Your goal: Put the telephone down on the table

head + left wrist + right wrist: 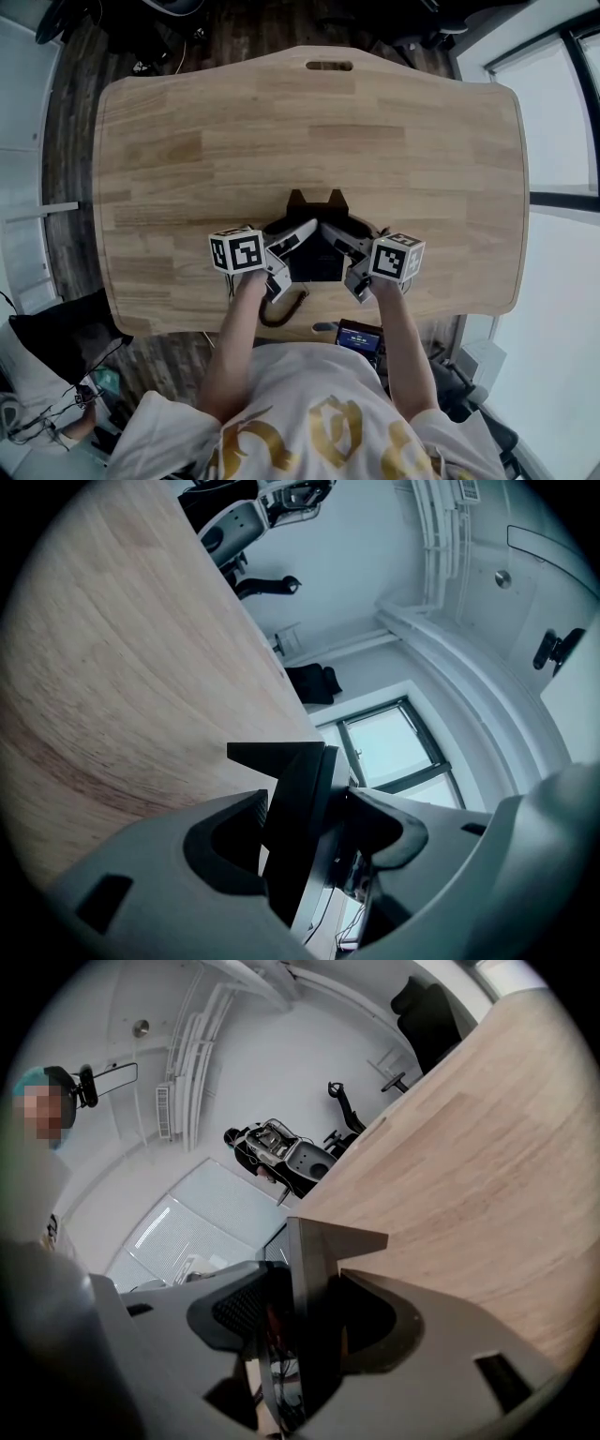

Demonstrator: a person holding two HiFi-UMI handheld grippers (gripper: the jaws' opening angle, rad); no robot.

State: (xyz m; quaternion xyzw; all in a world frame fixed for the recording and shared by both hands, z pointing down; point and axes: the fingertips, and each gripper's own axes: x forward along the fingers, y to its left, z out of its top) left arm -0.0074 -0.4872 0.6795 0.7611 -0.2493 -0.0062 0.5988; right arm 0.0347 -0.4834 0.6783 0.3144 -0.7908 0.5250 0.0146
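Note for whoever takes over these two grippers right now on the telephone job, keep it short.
Left gripper: jaws shut on the left side of the telephone.
Right gripper: jaws shut on its right side.
The telephone is held between the two over the near middle of the wooden table. Its coiled cord hangs past the near edge.
Done: two-sided grip.
Can't tell whether the base touches the wood.
Left: lower it until it sits flat, open both jaws, pull back.

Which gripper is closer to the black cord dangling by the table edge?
Left. The left gripper grips the telephone right beside the cord; the right gripper grips its opposite side, farther from the cord.
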